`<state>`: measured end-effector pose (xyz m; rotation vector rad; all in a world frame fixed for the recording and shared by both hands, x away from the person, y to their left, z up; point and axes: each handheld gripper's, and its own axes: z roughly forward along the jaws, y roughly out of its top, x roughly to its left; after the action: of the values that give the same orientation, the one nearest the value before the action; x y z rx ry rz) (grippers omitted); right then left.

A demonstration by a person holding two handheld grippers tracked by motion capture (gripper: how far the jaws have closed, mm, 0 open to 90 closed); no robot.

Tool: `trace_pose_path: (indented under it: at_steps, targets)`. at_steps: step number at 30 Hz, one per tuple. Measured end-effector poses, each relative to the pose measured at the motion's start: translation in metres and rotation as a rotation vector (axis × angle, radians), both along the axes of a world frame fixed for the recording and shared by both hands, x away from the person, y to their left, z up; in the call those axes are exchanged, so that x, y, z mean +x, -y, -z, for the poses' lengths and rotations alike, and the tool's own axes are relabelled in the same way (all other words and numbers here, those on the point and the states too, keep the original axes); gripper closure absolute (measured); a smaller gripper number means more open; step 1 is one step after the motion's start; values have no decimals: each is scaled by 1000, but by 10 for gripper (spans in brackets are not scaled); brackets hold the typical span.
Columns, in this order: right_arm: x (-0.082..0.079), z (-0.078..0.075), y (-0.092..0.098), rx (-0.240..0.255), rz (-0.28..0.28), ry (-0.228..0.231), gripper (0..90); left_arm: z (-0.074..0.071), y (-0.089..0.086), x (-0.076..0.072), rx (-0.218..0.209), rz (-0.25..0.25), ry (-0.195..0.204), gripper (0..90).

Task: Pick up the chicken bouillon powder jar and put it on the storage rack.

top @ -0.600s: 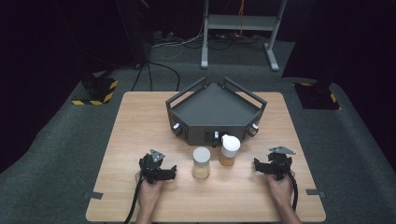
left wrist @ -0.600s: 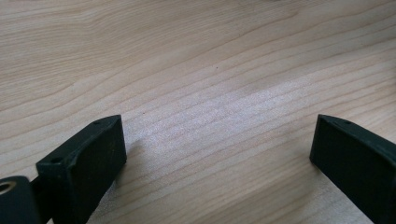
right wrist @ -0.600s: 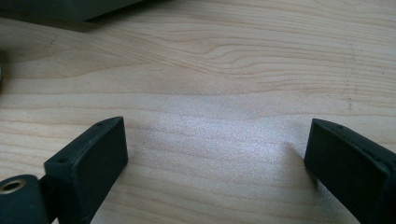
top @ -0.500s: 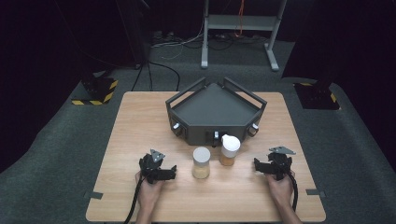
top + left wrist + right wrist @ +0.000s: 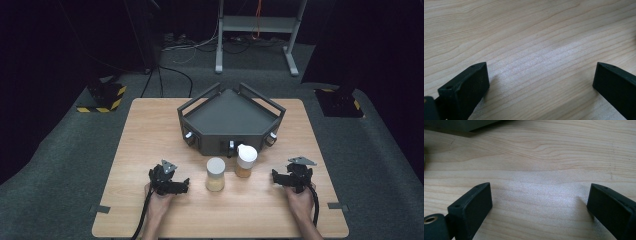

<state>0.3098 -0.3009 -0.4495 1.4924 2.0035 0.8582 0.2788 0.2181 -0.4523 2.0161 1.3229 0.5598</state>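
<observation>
Two jars (image 5: 215, 173) between wide-open, empty left claw (image 5: 181, 187) and right claw (image 5: 276, 176).

Pale matt wood-grain table (image 5: 150, 130), matt black gripper (image 5: 540, 87) jaws, possibly plastic

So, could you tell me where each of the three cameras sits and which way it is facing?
High view: fixed above the person's side, looking forward and down on the wooden table, the two jars and the dark grey tray; both forearms enter from below with the left gripper and right gripper.
Left gripper view: rides on that gripper, looking along its open jaws at bare tabletop.
Right gripper view: likewise, jaws open, with the tray's edge at top left.
Shared: both gripper views show the same wood grain, nothing between the jaws.
</observation>
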Motion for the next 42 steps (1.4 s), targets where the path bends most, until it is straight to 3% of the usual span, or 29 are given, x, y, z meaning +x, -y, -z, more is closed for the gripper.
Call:
trace_pose_path:
  at_steps: [4, 7, 26, 36, 42]
  targets:
    - [0, 0, 0, -1, 0, 1, 54, -6, -2, 2, 14, 13, -26, 7]
    - [0, 0, 0, 0, 0, 0, 54, -7, -3, -1, 21, 23, -23, 8]
    - [0, 0, 0, 0, 0, 0, 54, -16, -21, -20, -65, 219, -7, 5]
    - [0, 0, 0, 0, 0, 1, 54, -16, -13, -19, -74, 324, -14, 11]
    - [0, 0, 0, 0, 0, 0, 54, -17, -6, -18, -77, 355, -8, 11]
